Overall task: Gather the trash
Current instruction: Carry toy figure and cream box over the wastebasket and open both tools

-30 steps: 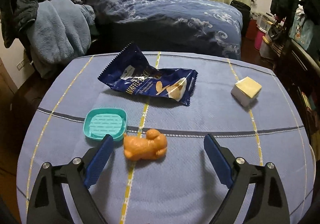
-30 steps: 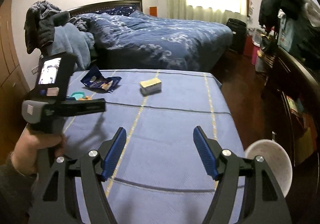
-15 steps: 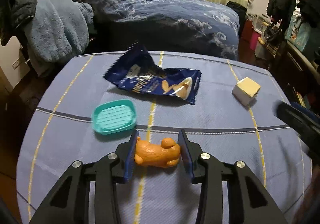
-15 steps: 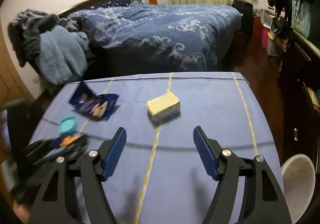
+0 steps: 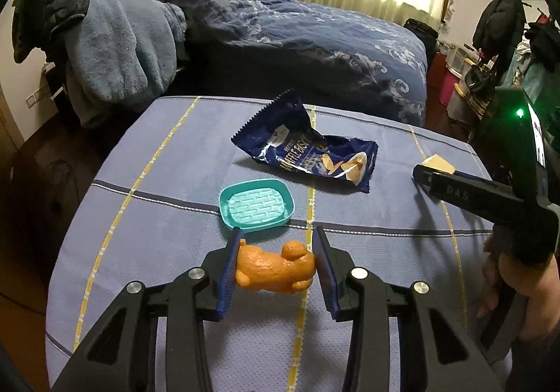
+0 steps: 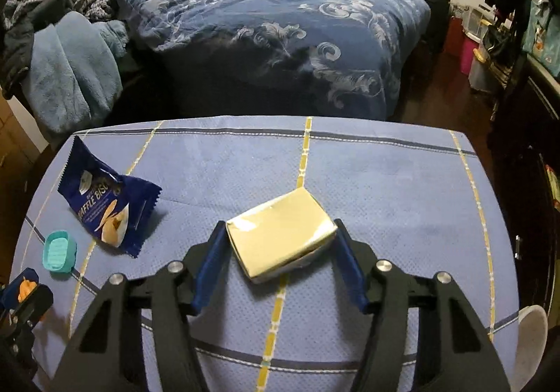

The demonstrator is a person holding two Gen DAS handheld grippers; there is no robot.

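My left gripper (image 5: 276, 245) is shut on an orange toy dog (image 5: 274, 267) and holds it just above the blue tablecloth (image 5: 157, 217). My right gripper (image 6: 278, 227) is closed on a yellow-topped box (image 6: 280, 231) that rests on the cloth, its pads touching both ends. A torn blue waffle biscuit wrapper (image 5: 308, 150) lies mid-table; it also shows in the right wrist view (image 6: 108, 203). The box's corner (image 5: 437, 161) shows behind the right gripper in the left wrist view.
A teal soap dish (image 5: 257, 208) sits just beyond the toy dog, also seen at the left (image 6: 59, 250). A bed with a blue duvet (image 6: 280, 28) stands behind the table. A white bin (image 6: 532, 332) is off the table's right edge.
My left gripper closed on the toy dog and lifted it slightly. My right gripper moved forward over the table and closed around the box.
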